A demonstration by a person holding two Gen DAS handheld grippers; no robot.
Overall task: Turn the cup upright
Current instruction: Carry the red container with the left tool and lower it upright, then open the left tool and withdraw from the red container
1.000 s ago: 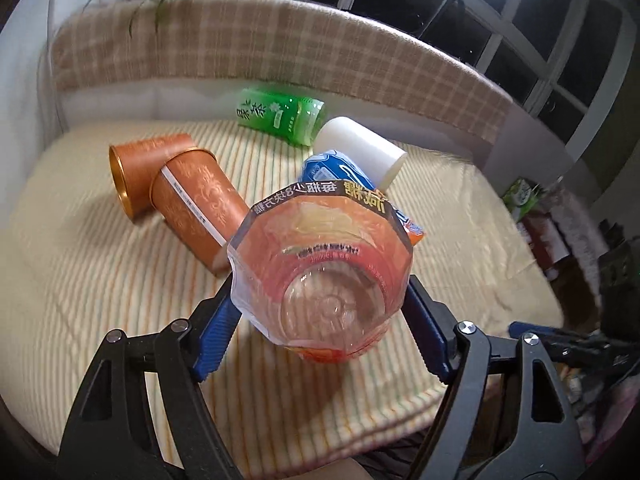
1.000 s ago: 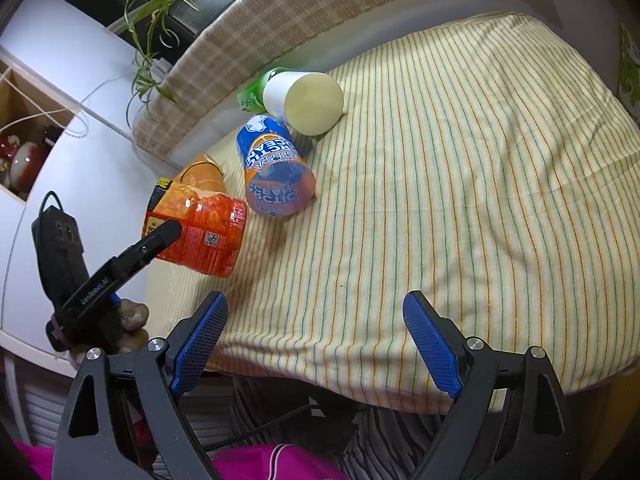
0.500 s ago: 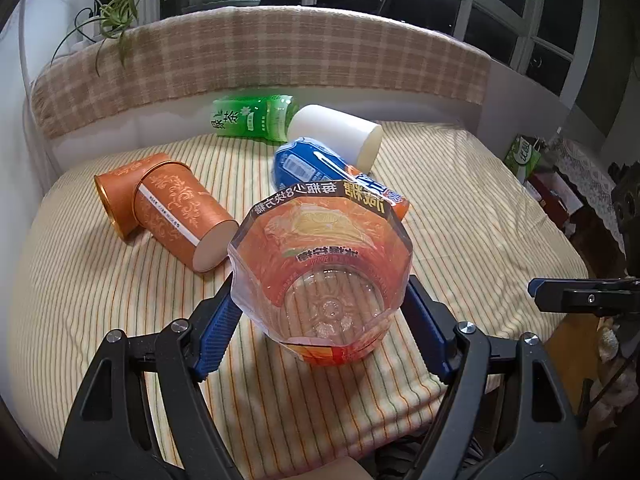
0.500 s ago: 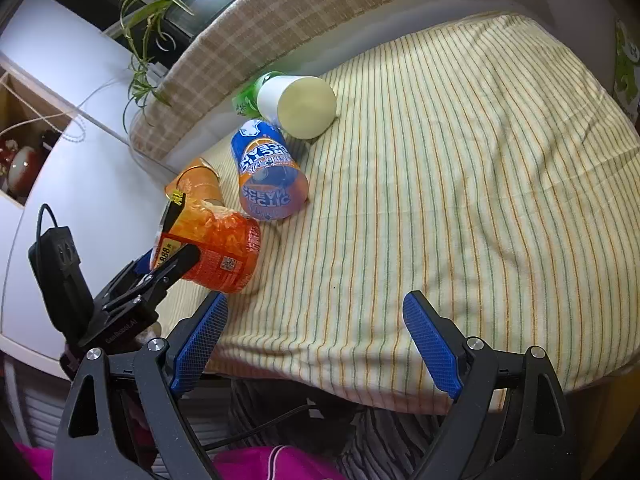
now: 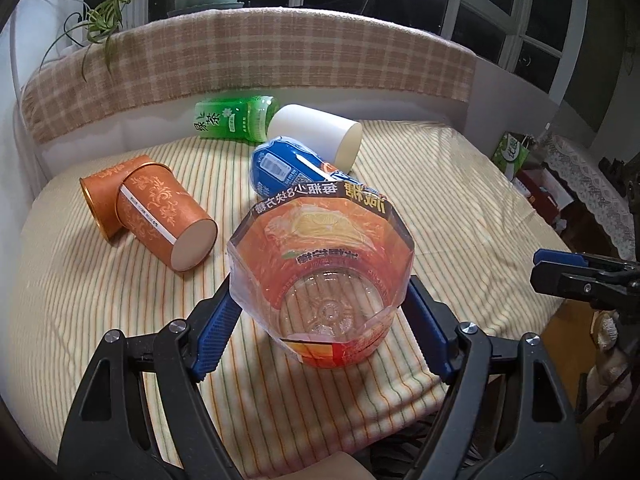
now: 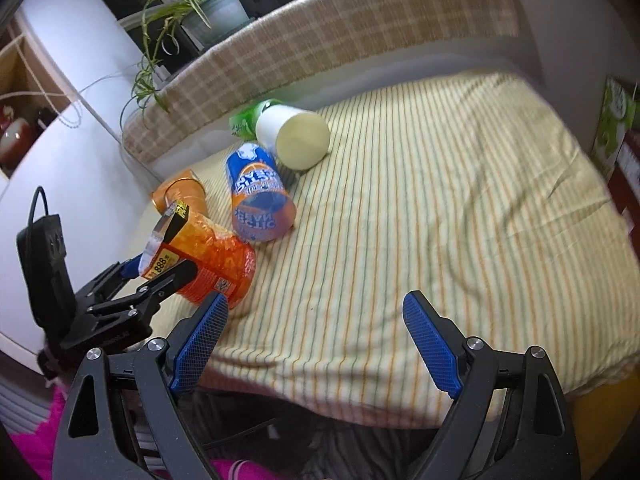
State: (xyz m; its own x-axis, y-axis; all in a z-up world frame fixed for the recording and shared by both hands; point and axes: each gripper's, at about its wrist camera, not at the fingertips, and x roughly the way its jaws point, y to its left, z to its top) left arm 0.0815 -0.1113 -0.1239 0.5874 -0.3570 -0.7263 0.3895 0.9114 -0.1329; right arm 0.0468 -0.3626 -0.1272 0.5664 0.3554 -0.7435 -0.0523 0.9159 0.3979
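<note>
My left gripper [image 5: 322, 320] is shut on a clear plastic cup with an orange label [image 5: 324, 272]. Its open mouth faces the camera and tilts up; its base rests on or just above the striped cloth. In the right wrist view the same cup [image 6: 204, 264] is tilted near the table's front left, held by the left gripper [image 6: 160, 276]. My right gripper [image 6: 316, 340] is open and empty over the front edge; its tip shows in the left wrist view [image 5: 560, 268].
On the striped tablecloth [image 5: 460, 200] lie two nested orange paper cups [image 5: 160, 216], a blue cup [image 5: 288, 168], a white cup [image 5: 320, 132] and a green bottle [image 5: 236, 118]. A plaid backrest [image 5: 240, 64] runs behind. A power strip [image 6: 40, 264] sits left.
The left gripper has lowered and tilted the orange cup so its mouth faces more upward, bringing its base down to the cloth. The right gripper has shifted slightly and stays open.
</note>
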